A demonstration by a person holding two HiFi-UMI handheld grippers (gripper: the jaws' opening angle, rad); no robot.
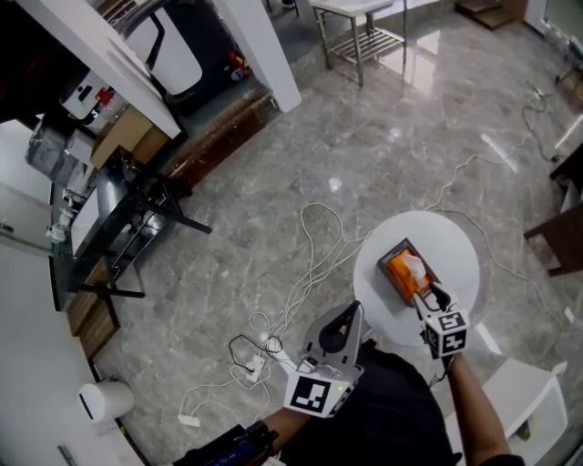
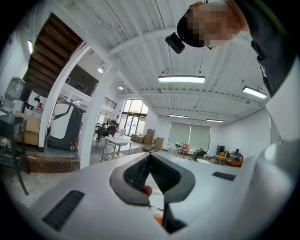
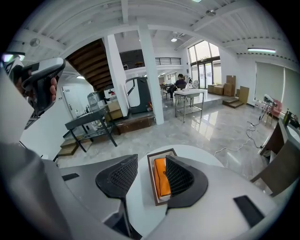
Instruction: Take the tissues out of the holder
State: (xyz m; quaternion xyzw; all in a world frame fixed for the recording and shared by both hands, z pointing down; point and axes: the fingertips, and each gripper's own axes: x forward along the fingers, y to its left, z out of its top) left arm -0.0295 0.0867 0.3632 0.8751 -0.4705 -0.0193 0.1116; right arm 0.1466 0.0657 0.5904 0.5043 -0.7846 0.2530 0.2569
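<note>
A round white table (image 1: 455,246) carries a brown-rimmed tissue holder (image 1: 398,253) with an orange tissue pack (image 1: 399,271) in it; a white tissue (image 1: 414,266) sticks up from the pack. My right gripper (image 1: 430,294) hovers at the holder's near end, tilted down, jaws open and empty. In the right gripper view the holder (image 3: 151,180) and the orange pack (image 3: 161,182) lie between the open right gripper (image 3: 151,163) fingers, and the right finger (image 3: 180,178) hides part of the pack. My left gripper (image 1: 351,314) is off the table's left side, level, fingertips together on nothing (image 2: 149,157).
White cables (image 1: 305,259) and a power strip (image 1: 255,366) lie on the marble floor left of the table. A black-framed glass table (image 1: 118,232) stands far left, a steel table (image 1: 360,23) at the top, dark furniture (image 1: 557,232) at the right edge.
</note>
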